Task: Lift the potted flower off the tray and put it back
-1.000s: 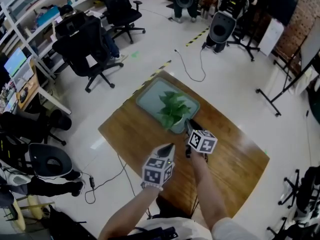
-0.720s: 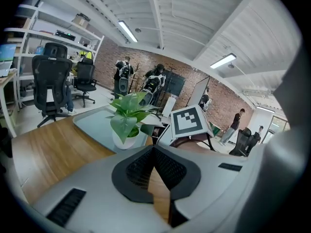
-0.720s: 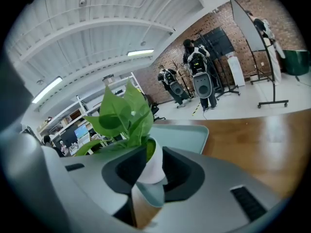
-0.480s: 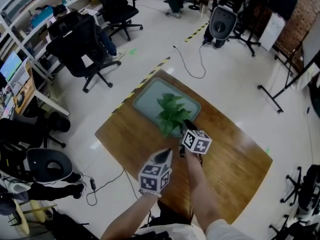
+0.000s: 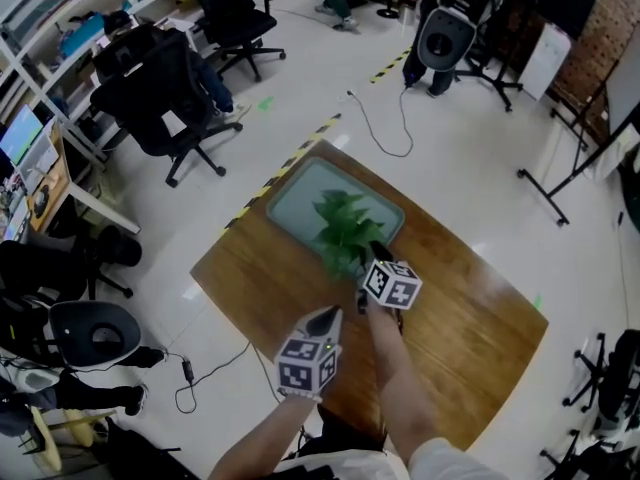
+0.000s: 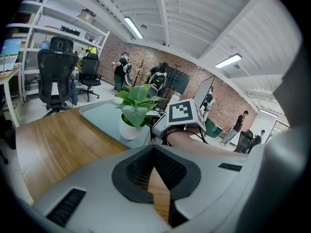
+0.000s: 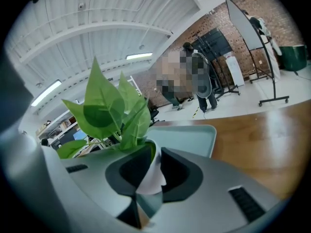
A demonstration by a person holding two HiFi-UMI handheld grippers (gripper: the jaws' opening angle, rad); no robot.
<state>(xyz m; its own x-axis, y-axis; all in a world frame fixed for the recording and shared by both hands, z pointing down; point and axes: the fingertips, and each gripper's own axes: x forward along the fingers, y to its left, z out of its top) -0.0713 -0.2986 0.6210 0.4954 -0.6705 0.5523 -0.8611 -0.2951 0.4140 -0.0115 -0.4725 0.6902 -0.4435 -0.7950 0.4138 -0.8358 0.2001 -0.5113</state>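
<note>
White pot [image 7: 152, 173] between just-closing jaws of right hand-held gripper [image 5: 374, 251], forearm [image 5: 396, 373] outstretched.

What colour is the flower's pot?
White; the pot shows best in the left gripper view.

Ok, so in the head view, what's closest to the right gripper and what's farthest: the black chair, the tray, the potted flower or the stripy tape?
1. potted flower, between the right gripper's jaws, which have just been closing.
2. tray, right under the pot.
3. striped tape, on the floor past the table.
4. black chair, far off at upper left.
</note>
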